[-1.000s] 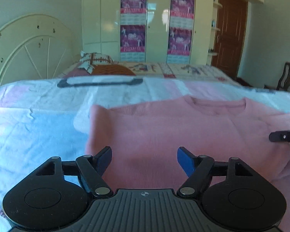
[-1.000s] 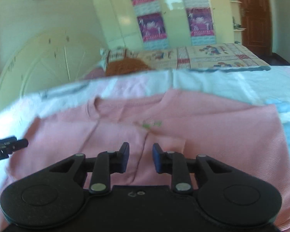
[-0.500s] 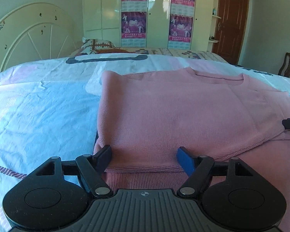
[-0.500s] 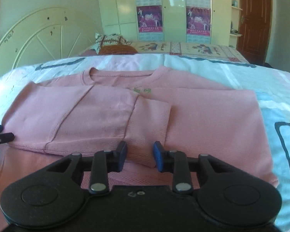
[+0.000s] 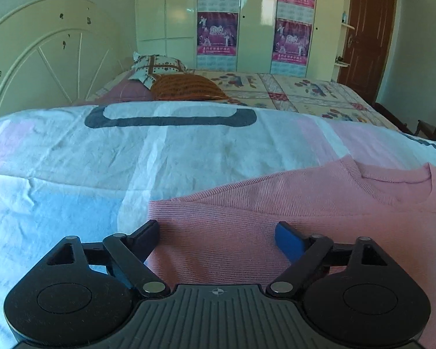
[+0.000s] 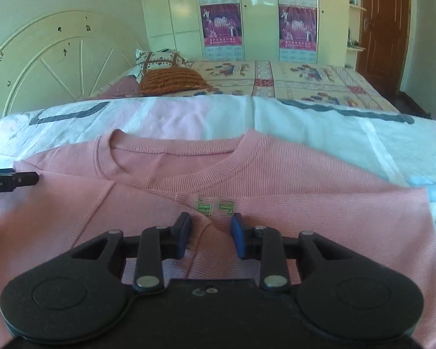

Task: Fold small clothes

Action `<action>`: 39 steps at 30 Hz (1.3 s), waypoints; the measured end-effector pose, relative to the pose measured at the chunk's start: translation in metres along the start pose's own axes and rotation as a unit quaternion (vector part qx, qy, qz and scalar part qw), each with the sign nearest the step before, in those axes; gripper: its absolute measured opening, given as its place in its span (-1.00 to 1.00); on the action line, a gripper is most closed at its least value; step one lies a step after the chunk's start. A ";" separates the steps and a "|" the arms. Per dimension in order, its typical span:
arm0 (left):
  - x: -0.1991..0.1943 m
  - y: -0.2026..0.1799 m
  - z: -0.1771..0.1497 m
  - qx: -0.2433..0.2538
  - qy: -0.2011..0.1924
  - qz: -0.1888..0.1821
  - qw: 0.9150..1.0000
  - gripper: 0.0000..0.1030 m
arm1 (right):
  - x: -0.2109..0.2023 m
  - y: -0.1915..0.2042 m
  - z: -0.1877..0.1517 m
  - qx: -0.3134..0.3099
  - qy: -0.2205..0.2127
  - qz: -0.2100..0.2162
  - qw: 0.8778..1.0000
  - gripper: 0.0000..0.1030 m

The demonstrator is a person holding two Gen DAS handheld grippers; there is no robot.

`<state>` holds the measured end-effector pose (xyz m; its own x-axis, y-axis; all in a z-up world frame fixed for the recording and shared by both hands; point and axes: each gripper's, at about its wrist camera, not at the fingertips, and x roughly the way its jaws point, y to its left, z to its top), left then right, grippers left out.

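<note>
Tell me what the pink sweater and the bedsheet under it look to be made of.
Pink sweater: fine ribbed knit, matte, likely cotton blend; ribbing shows at the collar. Bedsheet: thin woven cloth, matte, printed in pastel blocks; sharp creases suggest cotton, uncertain.

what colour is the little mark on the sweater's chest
Green: two small square marks on the pink sweater below the collar, clearest in the right wrist view.

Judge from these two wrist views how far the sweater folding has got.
Done: the sweater lies flat on the bed, sleeves folded across its front. In hand: nothing; the left gripper and right gripper hover open over it. Left: folding the body up.
</note>
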<state>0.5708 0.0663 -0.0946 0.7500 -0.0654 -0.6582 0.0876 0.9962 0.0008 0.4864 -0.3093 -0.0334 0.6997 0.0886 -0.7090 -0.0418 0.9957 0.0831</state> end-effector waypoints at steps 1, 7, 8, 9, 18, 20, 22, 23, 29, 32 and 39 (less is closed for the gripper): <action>-0.013 0.000 -0.002 -0.004 -0.012 0.003 1.000 0.67 | -0.009 0.000 -0.002 0.005 -0.011 0.000 1.000 -0.37; -0.084 -0.020 -0.049 0.006 -0.046 -0.029 0.999 0.67 | -0.049 0.014 -0.021 0.013 -0.036 0.031 0.999 -0.33; -0.092 -0.020 -0.061 -0.001 -0.040 -0.028 0.999 0.67 | -0.057 0.016 -0.026 0.008 -0.041 0.034 0.999 -0.35; -0.098 -0.018 -0.071 -0.013 -0.035 -0.031 0.999 0.67 | -0.066 0.018 -0.031 0.003 -0.048 0.033 0.998 -0.34; -0.127 -0.015 -0.104 0.019 -0.028 -0.029 0.999 0.67 | -0.090 0.010 -0.053 0.010 -0.027 0.008 1.000 -0.30; -0.121 -0.012 -0.105 0.018 -0.012 -0.025 0.999 0.67 | -0.096 0.014 -0.056 0.001 -0.039 0.006 0.999 -0.30; -0.113 -0.010 -0.109 0.023 -0.002 -0.036 0.999 0.67 | -0.079 0.015 -0.061 -0.002 0.008 -0.019 1.000 -0.30; -0.112 -0.013 -0.109 0.036 -0.001 -0.031 0.999 0.67 | -0.074 0.013 -0.064 -0.002 0.015 -0.030 0.999 -0.28; -0.126 -0.009 -0.107 0.023 0.001 -0.041 0.999 0.67 | -0.106 0.003 -0.065 0.045 -0.010 -0.039 0.998 -0.30; -0.131 -0.006 -0.114 0.023 0.010 -0.039 0.999 0.67 | -0.124 -0.006 -0.071 0.064 -0.015 -0.041 0.997 -0.30; -0.151 -0.012 -0.123 0.026 0.011 -0.035 0.999 0.67 | -0.145 -0.009 -0.081 0.074 -0.016 -0.040 0.996 -0.29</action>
<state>0.3758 0.0709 -0.0885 0.7264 -0.1339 -0.6741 0.1737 0.9848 -0.0084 0.3272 -0.3284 0.0118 0.7193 0.0052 -0.6947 0.1190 0.9843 0.1306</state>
